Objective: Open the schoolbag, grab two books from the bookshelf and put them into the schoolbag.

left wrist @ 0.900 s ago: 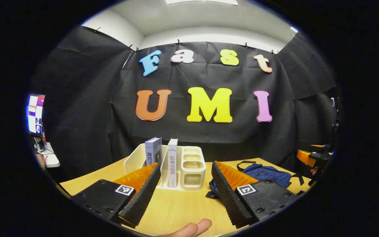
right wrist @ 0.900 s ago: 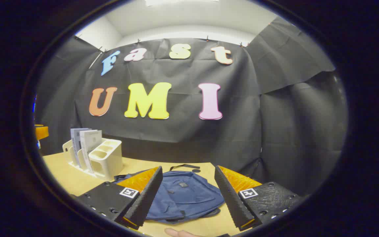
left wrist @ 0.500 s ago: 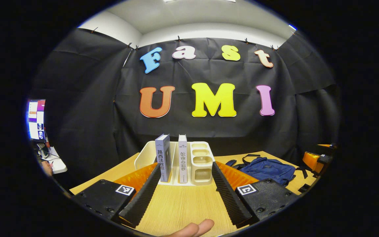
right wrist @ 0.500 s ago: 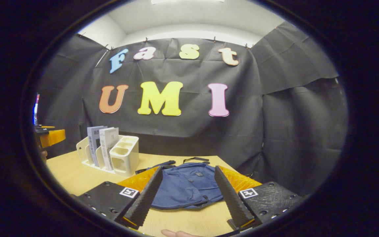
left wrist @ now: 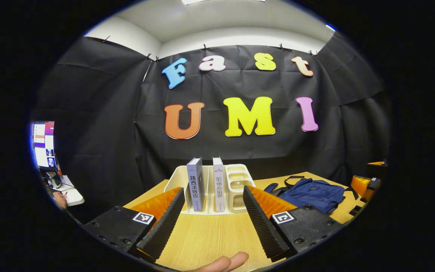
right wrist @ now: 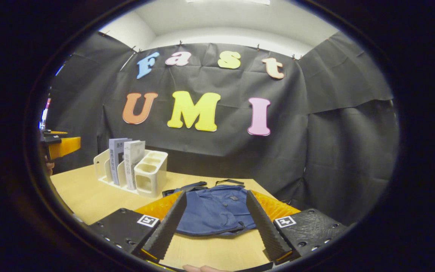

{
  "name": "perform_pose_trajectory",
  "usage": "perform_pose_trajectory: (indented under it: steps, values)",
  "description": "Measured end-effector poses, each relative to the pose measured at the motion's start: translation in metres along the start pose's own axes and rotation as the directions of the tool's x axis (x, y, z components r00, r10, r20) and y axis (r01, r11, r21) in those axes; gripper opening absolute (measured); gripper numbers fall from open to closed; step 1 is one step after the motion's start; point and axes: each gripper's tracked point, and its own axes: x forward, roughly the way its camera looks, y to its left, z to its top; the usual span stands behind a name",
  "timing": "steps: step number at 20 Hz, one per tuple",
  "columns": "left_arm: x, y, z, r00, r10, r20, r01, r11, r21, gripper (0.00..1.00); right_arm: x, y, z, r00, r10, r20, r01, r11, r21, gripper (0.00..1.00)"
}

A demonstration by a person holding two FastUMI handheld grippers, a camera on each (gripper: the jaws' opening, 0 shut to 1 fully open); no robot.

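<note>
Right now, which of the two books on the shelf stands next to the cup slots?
The white-spined book; the grey-blue book stands on its far side, away from the bookshelf's cup slots.

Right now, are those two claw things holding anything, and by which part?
Nothing is held. The left gripper and the right gripper are both open, with only bare gaps between their fingers.

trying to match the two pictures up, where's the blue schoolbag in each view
Left gripper view: the schoolbag lies flat on the table at right, beyond the left tool's fingers.
Right gripper view: bottom centre, straight ahead between the right tool's open fingers.
Shared landmark: the white bookshelf, left of it.
</note>
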Motion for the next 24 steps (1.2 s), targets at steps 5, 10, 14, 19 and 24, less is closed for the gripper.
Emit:
perform_pose_trajectory:
  steps: [5, 10, 14, 19, 24]
  values:
    - [0.001, 0.001, -0.005, 1.000, -0.008, -0.016, 0.008, 1.000, 0.009, 0.97, 0.013, 0.024, -0.017, 0.998, 0.048, -0.046, -0.049, 0.998, -0.037, 0.95]
    - [0.001, 0.003, -0.005, 1.000, 0.011, -0.022, -0.011, 1.000, -0.003, 0.97, 0.051, 0.055, -0.050, 0.991, 0.060, -0.117, -0.080, 0.981, -0.177, 0.96]
    - [0.002, 0.005, -0.007, 0.999, 0.024, -0.021, -0.024, 1.000, -0.009, 0.97, 0.083, 0.098, -0.079, 0.972, 0.105, -0.212, -0.154, 0.960, -0.232, 0.95]
    - [0.005, 0.020, -0.009, 0.999, 0.043, -0.024, -0.043, 0.999, -0.012, 0.97, 0.115, 0.138, -0.107, 0.960, 0.068, -0.273, -0.173, 0.908, -0.383, 0.98]
    - [0.011, 0.027, -0.018, 0.998, 0.050, -0.050, -0.051, 0.998, -0.033, 0.97, 0.146, 0.154, -0.136, 0.945, 0.012, -0.327, -0.171, 0.871, -0.461, 0.98]
